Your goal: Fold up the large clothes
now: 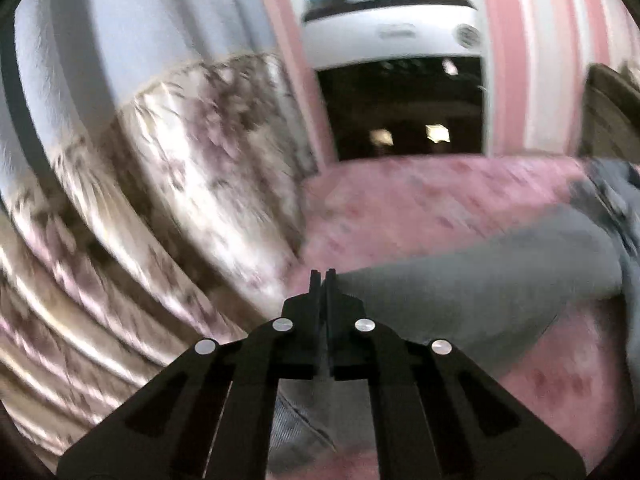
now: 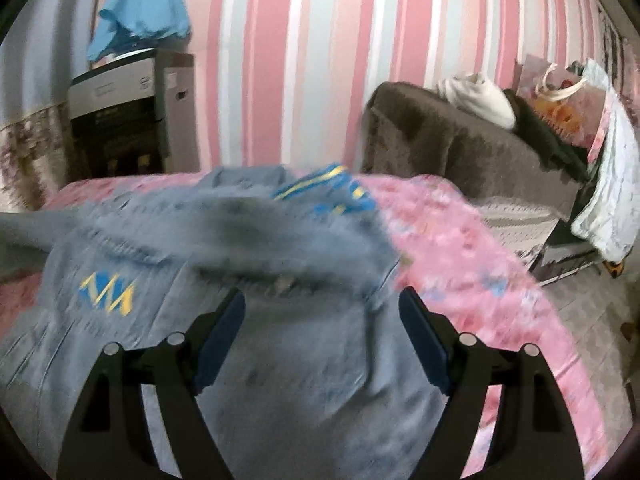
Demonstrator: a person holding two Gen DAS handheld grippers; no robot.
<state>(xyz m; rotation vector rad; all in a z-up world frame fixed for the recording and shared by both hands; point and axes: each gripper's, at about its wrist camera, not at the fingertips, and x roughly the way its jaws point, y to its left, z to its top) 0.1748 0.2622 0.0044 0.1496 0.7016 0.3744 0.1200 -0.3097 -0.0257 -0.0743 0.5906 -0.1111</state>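
Observation:
A large grey-blue jacket [image 2: 288, 344] with a blue and yellow logo lies on the pink floral bed sheet [image 2: 480, 288]. One sleeve is folded across its upper part. My right gripper [image 2: 322, 304] is open above the jacket's middle, holding nothing. In the left wrist view my left gripper [image 1: 324, 274] is shut, with the jacket's grey sleeve [image 1: 472, 280] stretching away from its fingertips to the right over the pink sheet [image 1: 420, 204]. The view is blurred, so I cannot make out the cloth between the jaws.
A floral curtain [image 1: 180, 168] hangs at the left. A dark cabinet with a white top [image 1: 400, 92] stands against the striped wall, blue cloth [image 2: 140, 12] on it. A brown sofa [image 2: 460, 152] with bags and clothes is at the right, beyond the bed.

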